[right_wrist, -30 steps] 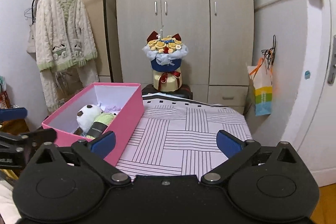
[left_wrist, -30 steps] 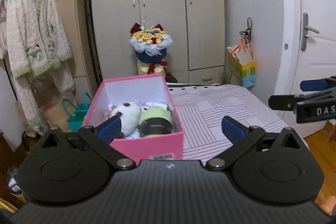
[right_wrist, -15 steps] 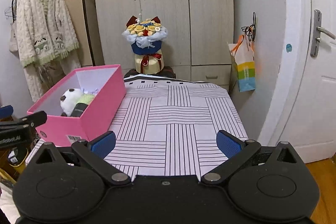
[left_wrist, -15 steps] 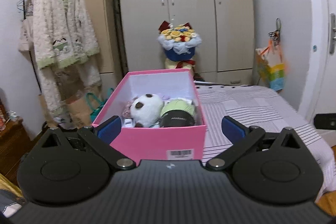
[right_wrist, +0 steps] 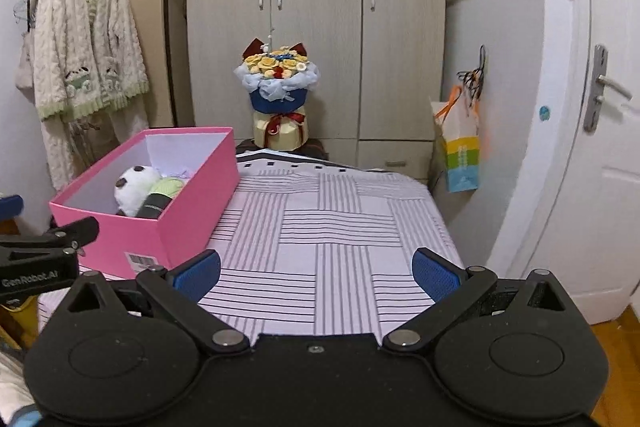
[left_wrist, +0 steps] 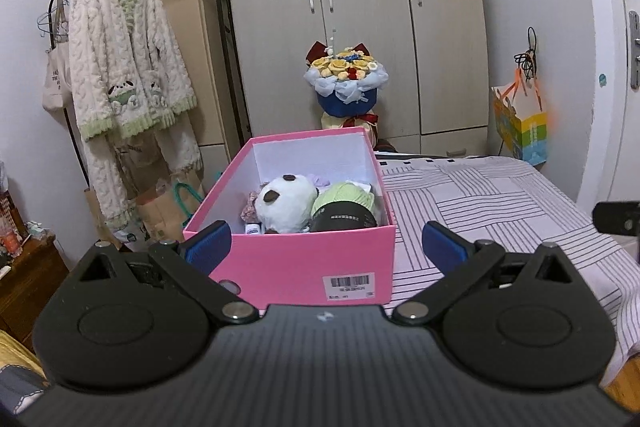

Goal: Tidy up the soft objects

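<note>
A pink box (left_wrist: pixel 304 259) stands on the left side of the striped bed (left_wrist: pixel 480 203). Inside lie a white panda plush (left_wrist: pixel 286 203), a green yarn ball with a black label (left_wrist: pixel 344 205) and small purple soft items behind them. My left gripper (left_wrist: pixel 326 247) is open and empty, just in front of the box's near wall. My right gripper (right_wrist: pixel 316 273) is open and empty above the bed, right of the box (right_wrist: pixel 180 203). The panda (right_wrist: pixel 134 187) and yarn (right_wrist: pixel 162 195) also show in the right wrist view. The left gripper's finger (right_wrist: pixel 52 239) shows at that view's left edge.
A crochet flower bouquet (right_wrist: pixel 280 87) stands beyond the bed's far end, before the wardrobe (right_wrist: pixel 316 27). A fluffy robe (left_wrist: pixel 120 79) hangs on a rack at left. A colourful bag (right_wrist: pixel 460 155) hangs at right beside the door (right_wrist: pixel 592 147). Paper bags (left_wrist: pixel 168 207) sit on the floor.
Both grippers have drawn back from the bed and stayed open. The left one has swung left, so the box sits centred in its view. The right view now shows more bed.
</note>
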A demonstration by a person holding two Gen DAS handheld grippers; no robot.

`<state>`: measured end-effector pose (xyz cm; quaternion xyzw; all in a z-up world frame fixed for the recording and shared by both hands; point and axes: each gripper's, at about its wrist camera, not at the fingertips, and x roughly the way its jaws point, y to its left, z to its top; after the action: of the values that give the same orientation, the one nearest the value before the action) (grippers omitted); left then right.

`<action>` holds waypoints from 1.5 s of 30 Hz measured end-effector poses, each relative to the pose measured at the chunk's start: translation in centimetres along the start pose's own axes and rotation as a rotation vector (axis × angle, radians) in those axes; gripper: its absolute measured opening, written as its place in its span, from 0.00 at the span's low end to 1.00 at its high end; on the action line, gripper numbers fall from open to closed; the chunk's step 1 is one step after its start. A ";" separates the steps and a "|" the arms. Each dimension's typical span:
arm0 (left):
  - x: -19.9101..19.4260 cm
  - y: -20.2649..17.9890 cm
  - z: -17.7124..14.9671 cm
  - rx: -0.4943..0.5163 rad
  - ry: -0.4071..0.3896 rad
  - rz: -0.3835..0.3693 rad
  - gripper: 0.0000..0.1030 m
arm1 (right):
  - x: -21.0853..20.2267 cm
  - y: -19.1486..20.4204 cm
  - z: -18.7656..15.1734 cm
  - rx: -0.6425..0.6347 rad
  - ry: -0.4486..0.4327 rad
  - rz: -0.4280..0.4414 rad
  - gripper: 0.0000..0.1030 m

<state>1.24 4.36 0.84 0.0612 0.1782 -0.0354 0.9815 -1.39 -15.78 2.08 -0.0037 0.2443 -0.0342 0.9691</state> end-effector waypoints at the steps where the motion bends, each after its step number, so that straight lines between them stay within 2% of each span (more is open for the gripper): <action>1: 0.0 0.0 0.0 -0.005 0.000 -0.005 1.00 | 0.0 0.1 0.0 -0.005 -0.004 -0.008 1.00; 4: 0.0 -0.3 -0.3 -0.008 -0.002 -0.009 1.00 | 0.2 0.6 -0.4 -0.023 -0.010 -0.038 1.00; 8: 0.2 -0.5 -0.6 -0.001 0.001 -0.005 1.00 | 0.8 0.7 -0.7 -0.023 0.001 -0.033 1.00; 12: 0.4 -0.6 -0.9 -0.003 -0.023 0.051 1.00 | 1.2 0.6 -0.8 -0.024 -0.004 -0.060 1.00; 24: 0.4 -0.6 -1.2 0.006 -0.007 -0.001 1.00 | 0.9 0.6 -1.2 -0.023 -0.018 -0.051 1.00; 36: 0.4 -0.4 -1.3 0.006 -0.009 0.006 1.00 | 1.0 0.6 -1.2 -0.017 -0.010 -0.058 1.00; 41: 0.2 0.1 -1.4 -0.009 -0.019 -0.029 1.00 | 1.1 0.7 -1.3 -0.021 -0.007 -0.062 1.00; 45: 0.1 0.1 -1.3 -0.007 -0.024 -0.021 1.00 | 1.1 0.7 -1.4 -0.022 -0.005 -0.060 1.00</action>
<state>0.90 4.62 -0.39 0.0554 0.1674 -0.0460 0.9833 -1.04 -15.18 0.36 -0.0220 0.2420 -0.0607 0.9681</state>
